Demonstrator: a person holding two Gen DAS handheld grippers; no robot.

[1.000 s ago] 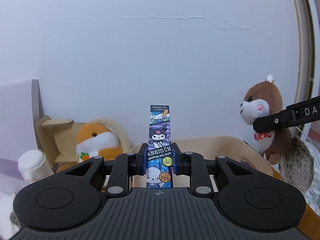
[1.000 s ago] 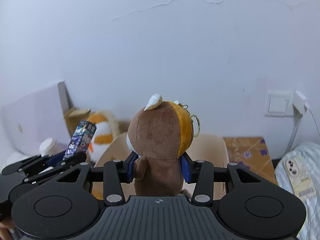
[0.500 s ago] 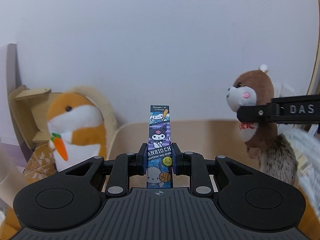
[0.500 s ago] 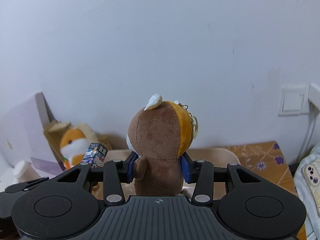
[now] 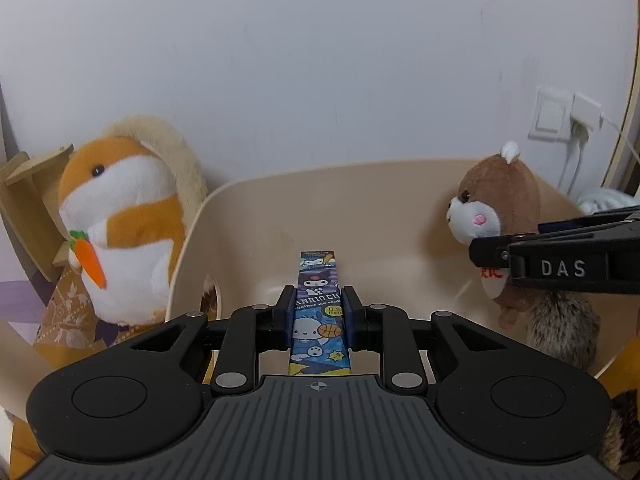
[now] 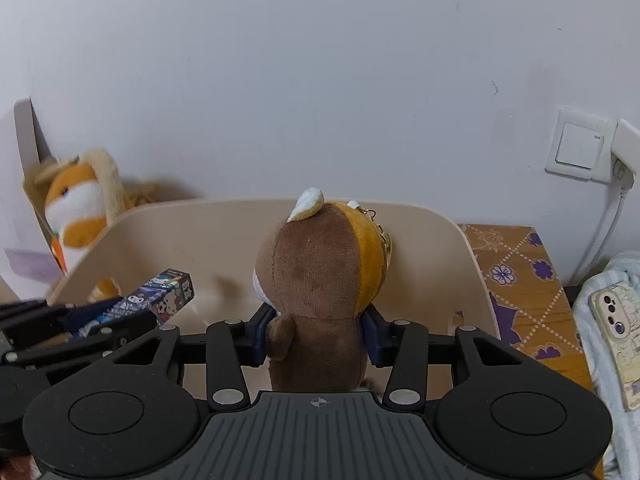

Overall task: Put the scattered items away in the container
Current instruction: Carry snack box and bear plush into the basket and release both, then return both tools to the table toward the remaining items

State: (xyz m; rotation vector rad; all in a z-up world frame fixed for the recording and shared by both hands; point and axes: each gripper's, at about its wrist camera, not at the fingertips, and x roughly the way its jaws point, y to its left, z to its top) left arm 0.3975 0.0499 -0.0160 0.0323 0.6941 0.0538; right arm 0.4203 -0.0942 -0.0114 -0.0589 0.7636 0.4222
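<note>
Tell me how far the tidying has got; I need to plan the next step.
Done: nothing shows inside the beige bin yet.

In hand: the left claw is clamped on a cartoon pen box, and the right claw on a brown squirrel plush, both over the bin, unreleased.

Left: release both; the orange hamster plush sits outside the bin.

Orange-and-white hamster plush [image 5: 116,216] with a carrot sits left of my view, backed by a wooden stand [image 5: 28,184]. White wall switch [image 6: 578,148] with a plug and cable beside it. Phone [image 6: 618,332] lies on pale bedding [image 6: 624,280]. Patterned brown cloth [image 6: 516,272] on the surface.
</note>
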